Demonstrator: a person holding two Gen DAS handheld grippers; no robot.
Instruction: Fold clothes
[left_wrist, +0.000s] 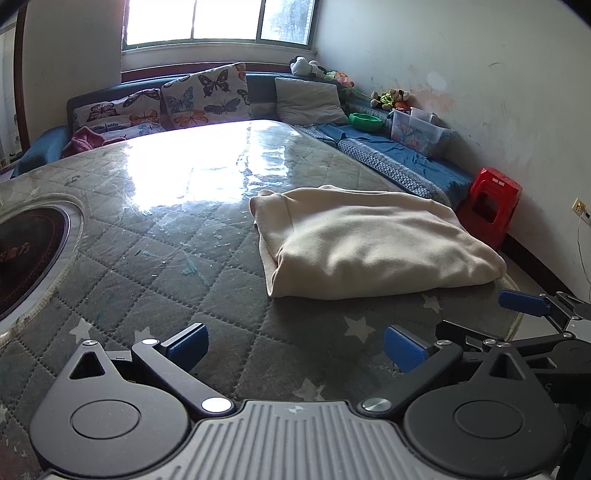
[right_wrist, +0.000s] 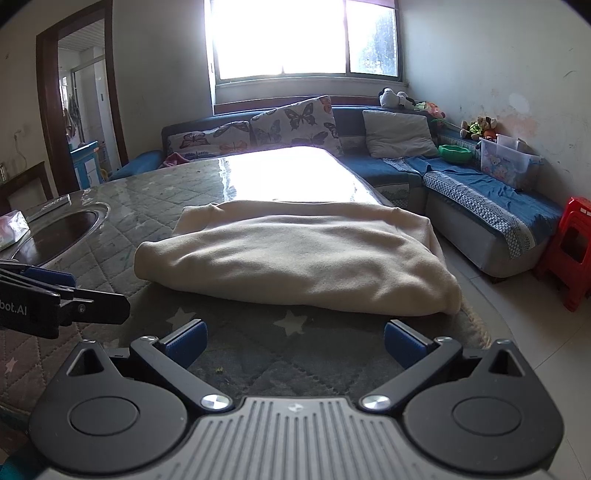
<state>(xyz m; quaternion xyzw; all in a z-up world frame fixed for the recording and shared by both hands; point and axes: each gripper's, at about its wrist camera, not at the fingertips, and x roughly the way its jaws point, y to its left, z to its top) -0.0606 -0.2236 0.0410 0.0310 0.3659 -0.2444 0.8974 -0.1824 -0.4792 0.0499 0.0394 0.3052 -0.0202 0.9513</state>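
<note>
Cream fleece, a single garment (left_wrist: 373, 243), lies on the worktop (left_wrist: 155, 229) near its right-hand edge, already gathered into a thick rectangular bundle with layers stacked and one rounded fold along the near side. Both tools hang back from it over the quilted, star-printed cover. The left gripper (left_wrist: 295, 345) has its jaws spread wide with nothing between them, and the right gripper (right_wrist: 295, 341) stands the same way, wide and empty, just short of the bundle's near edge.

Since the garment already sits as a folded packet, this scene fits either a pause between folds, with one more halving to come, or a finished fold with the tools drawn clear; these views do not settle which. Any further fold would, I judge, need both jaws to pinch a whole stack of layers at matching corners, because thick fleece tends to slip and spring open.

Readable writing is sparse: "bot.AI" shows in white on the left tool's body in the right wrist view, its start cut off. Red characters on the dark round inset (left_wrist: 26, 254) are too blurred to read.
</note>
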